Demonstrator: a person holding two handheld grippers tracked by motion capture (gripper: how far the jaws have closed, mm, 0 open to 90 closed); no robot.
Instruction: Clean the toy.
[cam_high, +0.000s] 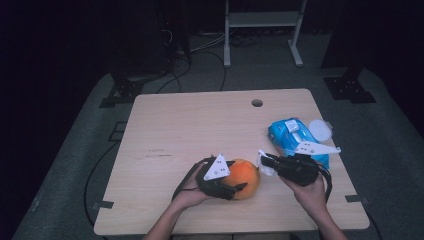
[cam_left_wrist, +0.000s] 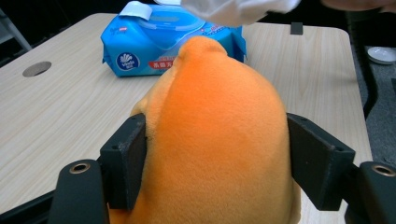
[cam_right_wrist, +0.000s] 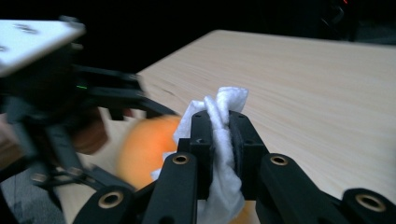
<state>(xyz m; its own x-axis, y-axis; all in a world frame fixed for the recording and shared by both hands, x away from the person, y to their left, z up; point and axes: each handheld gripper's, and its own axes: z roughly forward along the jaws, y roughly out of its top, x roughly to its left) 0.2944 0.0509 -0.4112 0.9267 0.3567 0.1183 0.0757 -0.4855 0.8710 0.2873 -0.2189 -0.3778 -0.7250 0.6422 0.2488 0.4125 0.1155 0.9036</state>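
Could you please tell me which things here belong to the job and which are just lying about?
In use:
- orange plush toy, clamped in the left tongs
- white wipe, pinched in the right tongs

Lying about:
- blue wipes pack, lid open
- white round lid beside the pack

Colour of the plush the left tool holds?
Orange, plain. The plush shows best in the left gripper view.

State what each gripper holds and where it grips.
Left gripper clamps the orange plush toy across its sides. Right gripper pinches a white wipe around its middle.
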